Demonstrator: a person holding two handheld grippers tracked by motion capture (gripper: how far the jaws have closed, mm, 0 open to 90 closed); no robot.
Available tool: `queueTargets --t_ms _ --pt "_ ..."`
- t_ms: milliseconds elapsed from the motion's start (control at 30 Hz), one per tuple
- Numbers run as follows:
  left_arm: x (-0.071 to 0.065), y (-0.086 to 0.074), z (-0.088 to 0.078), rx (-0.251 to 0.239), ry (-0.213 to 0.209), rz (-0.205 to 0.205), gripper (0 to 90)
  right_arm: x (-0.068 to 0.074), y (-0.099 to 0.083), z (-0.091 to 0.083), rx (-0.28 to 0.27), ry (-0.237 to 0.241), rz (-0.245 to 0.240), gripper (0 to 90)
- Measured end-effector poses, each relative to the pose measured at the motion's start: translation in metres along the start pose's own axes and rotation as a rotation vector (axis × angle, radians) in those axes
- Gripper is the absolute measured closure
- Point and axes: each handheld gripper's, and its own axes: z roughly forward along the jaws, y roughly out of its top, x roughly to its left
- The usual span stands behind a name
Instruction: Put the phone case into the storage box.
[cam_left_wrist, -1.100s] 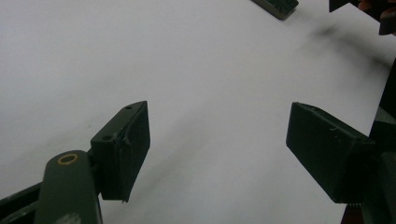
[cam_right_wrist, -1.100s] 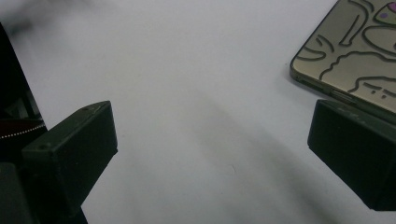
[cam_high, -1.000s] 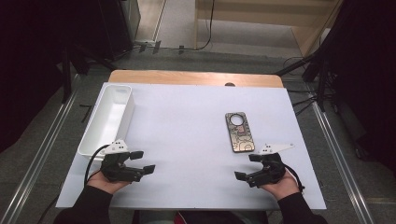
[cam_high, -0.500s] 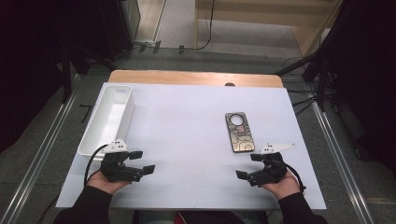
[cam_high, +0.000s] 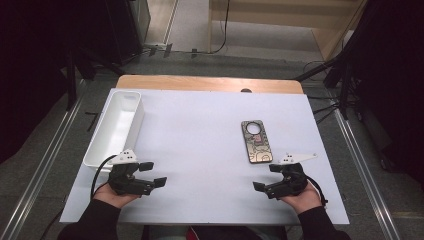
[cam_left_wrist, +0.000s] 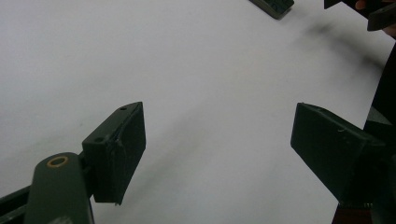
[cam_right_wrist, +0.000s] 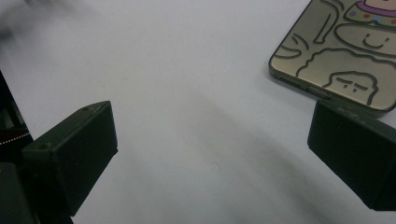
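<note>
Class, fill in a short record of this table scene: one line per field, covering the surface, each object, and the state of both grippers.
surface: white table top
phone case: lies flat, patterned back up, right of centre
white bin: long, open, along the left edge, nothing seen inside
left gripper: jaws open, holds nothing, near the bin's close end
right gripper: jaws open, holds nothing, just short of the phone case
contact: neither gripper touches an object

The phone case (cam_high: 256, 141) lies flat on the white worktop (cam_high: 200, 135), on its right half — a slim olive-gold rectangle with black line cartoons and a round camera hole toward its far end. Its long sides run nearly front to back — slightly askew.
</note>
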Motion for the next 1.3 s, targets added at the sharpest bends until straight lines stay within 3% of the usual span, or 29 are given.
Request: queueTargets --t_ms 567,833,1300 --pt "-0.001 -0.001 0.001 0.002 0.002 0.018 18.2 -0.002 0.004 -0.003 -0.028 -0.029 0.034 0.6" --pt "-0.002 -0.001 0.002 0.001 0.0 0.01 18.2 -0.005 0.017 -0.005 -0.052 -0.084 0.09 0.6" --pt "-0.001 -0.001 0.002 0.004 0.002 0.005 18.2 -0.015 0.034 0.0 -0.044 -0.15 0.131 0.6"
